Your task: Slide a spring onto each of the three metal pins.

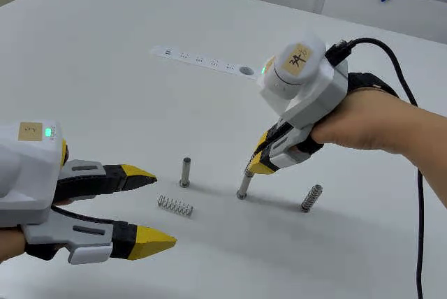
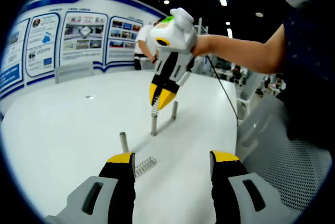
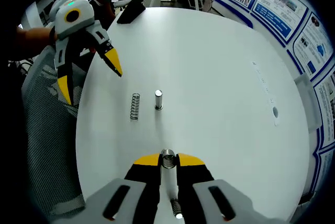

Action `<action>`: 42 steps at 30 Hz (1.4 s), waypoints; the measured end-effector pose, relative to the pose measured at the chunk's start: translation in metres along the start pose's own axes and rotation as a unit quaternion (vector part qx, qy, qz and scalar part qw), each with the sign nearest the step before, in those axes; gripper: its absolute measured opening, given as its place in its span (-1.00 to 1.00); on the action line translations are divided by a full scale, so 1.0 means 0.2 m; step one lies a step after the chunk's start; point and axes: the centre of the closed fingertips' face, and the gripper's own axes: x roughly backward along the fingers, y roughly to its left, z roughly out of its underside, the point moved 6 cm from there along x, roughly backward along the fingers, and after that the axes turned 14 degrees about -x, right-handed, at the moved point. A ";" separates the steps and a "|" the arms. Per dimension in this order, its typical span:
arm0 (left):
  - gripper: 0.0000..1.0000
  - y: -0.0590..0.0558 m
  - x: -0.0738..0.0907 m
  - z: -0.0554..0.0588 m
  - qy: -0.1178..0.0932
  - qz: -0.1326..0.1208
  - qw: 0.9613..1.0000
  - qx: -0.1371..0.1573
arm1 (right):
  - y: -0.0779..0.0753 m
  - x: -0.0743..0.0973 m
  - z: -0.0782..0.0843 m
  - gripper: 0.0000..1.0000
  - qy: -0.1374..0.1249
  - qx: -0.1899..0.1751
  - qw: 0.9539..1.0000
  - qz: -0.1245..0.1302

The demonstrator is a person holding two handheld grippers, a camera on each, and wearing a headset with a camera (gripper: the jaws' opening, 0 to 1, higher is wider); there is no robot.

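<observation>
White pwr strip on white table.

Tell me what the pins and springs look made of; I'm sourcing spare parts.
The pin looks like steel: a smooth cylinder with a dull grey satin finish and a slightly wider foot. The spring looks like thin steel wire: a bright silvery coil with small glints. Whether either is plated cannot be told.

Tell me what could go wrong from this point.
1. The right gripper holds a spring at the top of the middle pin. A sideways nudge while lowering could topple that pin or drop the spring.
2. The loose spring lies flat near the bare pin. The open left gripper might roll it away or bump that pin when grabbing.
</observation>
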 end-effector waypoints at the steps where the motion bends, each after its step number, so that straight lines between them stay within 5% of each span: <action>1: 0.17 0.00 0.00 0.00 0.000 0.001 1.000 -0.001 | 0.00 -0.01 0.00 -0.76 0.003 0.000 1.000 -0.001; 24: 0.16 -0.01 -0.01 -0.01 -0.005 0.005 1.000 -0.004 | 0.00 -0.23 0.08 -0.75 0.037 -0.026 0.999 -0.003; 32: 0.16 -0.01 -0.01 -0.01 -0.006 0.006 1.000 -0.004 | 0.00 -0.23 0.09 -0.73 0.035 -0.030 0.999 -0.002; 42: 0.16 -0.01 -0.02 -0.01 -0.002 0.010 1.000 -0.009 | 0.04 -0.13 0.04 -0.61 0.011 -0.007 1.000 0.013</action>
